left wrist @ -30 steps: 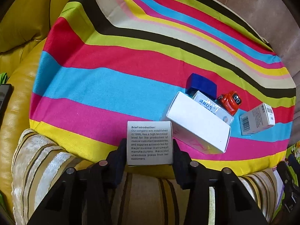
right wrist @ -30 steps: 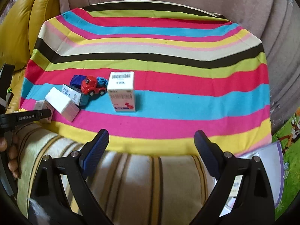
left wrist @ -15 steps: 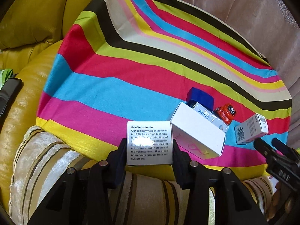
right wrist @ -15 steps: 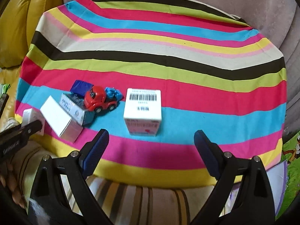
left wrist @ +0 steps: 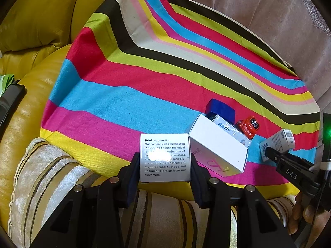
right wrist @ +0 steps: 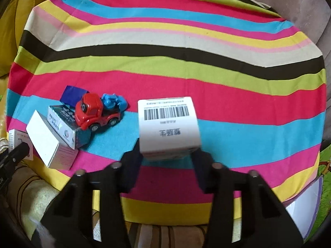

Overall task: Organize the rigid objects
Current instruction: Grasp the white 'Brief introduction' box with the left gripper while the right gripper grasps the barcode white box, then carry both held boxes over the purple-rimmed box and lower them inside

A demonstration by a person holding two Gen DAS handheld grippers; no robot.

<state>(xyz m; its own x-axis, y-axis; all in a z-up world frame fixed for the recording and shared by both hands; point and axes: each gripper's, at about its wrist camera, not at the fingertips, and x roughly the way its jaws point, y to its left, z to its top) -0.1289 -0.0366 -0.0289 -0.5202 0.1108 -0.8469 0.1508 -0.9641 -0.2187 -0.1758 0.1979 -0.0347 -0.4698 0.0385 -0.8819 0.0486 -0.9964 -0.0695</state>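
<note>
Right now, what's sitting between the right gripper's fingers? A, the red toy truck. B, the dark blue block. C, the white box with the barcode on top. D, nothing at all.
C: in the right wrist view the right gripper has closed its fingers onto the white barcode box, while the red toy truck stands apart to the left.

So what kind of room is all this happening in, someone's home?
Most likely a home living room. A yellow leather sofa sits beside a brightly striped cloth spread over a seat, with a striped velvety cushion at its edge. A red toy truck among small cardboard boxes also suggests a household.
</note>
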